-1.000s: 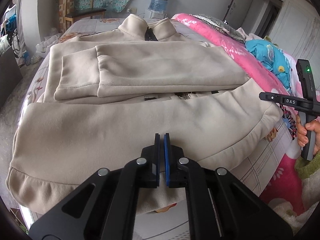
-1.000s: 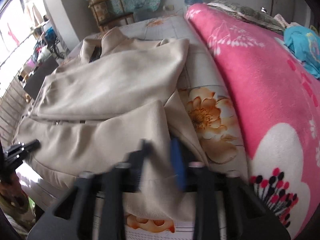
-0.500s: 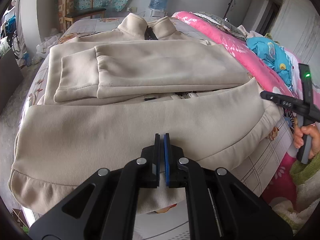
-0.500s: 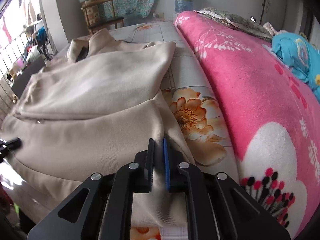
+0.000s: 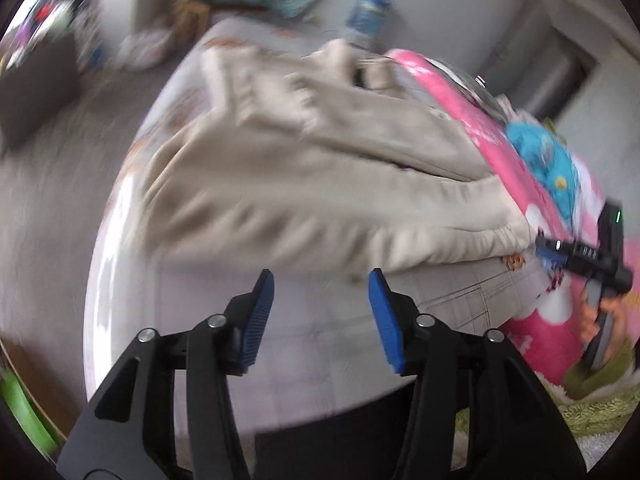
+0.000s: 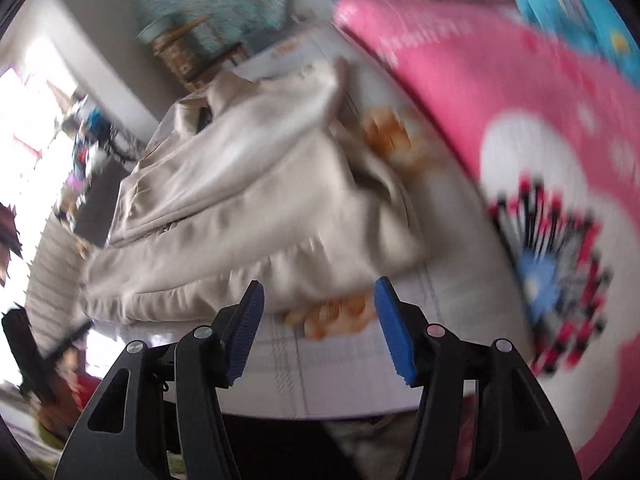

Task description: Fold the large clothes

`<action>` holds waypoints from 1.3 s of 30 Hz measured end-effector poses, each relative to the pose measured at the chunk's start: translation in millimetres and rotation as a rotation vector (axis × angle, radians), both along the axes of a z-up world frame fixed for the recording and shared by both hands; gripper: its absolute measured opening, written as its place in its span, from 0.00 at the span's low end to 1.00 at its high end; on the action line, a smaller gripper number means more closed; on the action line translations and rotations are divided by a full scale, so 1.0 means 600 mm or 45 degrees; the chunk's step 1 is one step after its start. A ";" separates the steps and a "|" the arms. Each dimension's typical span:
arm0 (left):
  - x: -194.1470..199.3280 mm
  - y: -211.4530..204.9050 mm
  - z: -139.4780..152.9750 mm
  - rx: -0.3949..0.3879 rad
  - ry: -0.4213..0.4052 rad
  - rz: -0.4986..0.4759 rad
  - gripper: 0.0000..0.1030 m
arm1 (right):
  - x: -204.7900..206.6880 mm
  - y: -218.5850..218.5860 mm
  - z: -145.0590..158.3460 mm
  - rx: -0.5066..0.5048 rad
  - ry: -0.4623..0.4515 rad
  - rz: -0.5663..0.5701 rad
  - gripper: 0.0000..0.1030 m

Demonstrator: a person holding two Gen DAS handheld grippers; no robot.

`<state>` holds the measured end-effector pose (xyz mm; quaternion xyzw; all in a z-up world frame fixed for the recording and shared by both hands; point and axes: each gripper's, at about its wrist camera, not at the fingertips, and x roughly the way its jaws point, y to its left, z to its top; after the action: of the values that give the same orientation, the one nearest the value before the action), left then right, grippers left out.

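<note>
While jacket (image 5: 320, 184) lies folded, both jaws just opened, parted, empty.

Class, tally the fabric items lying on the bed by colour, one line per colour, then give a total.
Beige: 1, the folded jacket
Pink: 1, the flowered blanket
Blue: 1, the bundled cloth on the blanket
Total: 3
Both views are blurred, so smaller items may be missed.
</note>
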<state>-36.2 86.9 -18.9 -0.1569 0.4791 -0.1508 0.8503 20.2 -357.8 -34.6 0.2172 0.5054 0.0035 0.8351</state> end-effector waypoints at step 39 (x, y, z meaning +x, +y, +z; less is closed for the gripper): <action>-0.053 0.126 0.038 -0.006 0.016 0.367 0.26 | -0.035 -0.085 0.053 -0.214 -0.146 -0.106 0.40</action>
<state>-68.1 162.5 3.9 -0.2271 0.4565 -0.0271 0.8598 -0.6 -409.0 -2.6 0.1666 0.4460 -0.0612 0.8773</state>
